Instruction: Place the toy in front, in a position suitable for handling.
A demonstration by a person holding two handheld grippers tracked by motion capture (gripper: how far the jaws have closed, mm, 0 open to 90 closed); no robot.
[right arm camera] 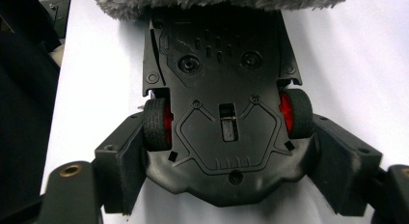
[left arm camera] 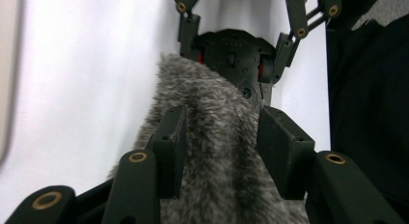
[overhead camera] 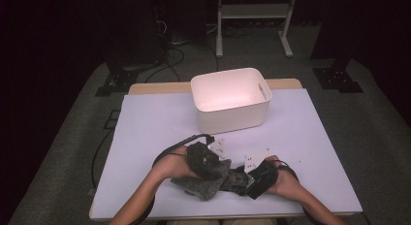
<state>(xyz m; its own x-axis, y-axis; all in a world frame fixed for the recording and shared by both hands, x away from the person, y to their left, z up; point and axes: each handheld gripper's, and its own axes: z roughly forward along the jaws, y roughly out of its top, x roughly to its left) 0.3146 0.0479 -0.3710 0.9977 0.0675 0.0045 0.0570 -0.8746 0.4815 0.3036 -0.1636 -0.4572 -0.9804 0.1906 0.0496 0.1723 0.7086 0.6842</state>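
Gripping a black toy car (right arm camera: 224, 122) across its 2 rear wheels, the right gripper (right arm camera: 226, 151) has its jaws pressed on the red-hubbed tyres at both sides, so it is closed on the car. In the right gripper view the car shows its flat black underside, with the far end at 12 o'clock slipping under a grey fluffy cloth (right arm camera: 217, 2).

In the high view the right gripper (overhead camera: 257, 179) sits near the front edge of the table (overhead camera: 145, 128), at about 5 o'clock from the white bin (overhead camera: 230, 101). The left gripper (overhead camera: 206, 162) lies just beside it at 9 o'clock, and the grey fluffy cloth (overhead camera: 206, 184) is bunched between the 2 hands, draped over the car.

In the left gripper view the left gripper (left arm camera: 226, 147) has the grey fluffy cloth (left arm camera: 212, 151) lying between its 2 jaws. The cloth brushes the pad (left arm camera: 171, 142) at 9 o'clock, while a narrow gap shows beside the other jaw, so the jaws stand apart around the cloth rather than clamped on it. Beyond the cloth, at 12 o'clock, the black toy car (left arm camera: 234, 57) faces this camera end-on, red hubs visible, held between the linkages of the right gripper (left arm camera: 241, 21).

The white bin stands upright on the lilac table cover, well apart from both hands at 12 o'clock.
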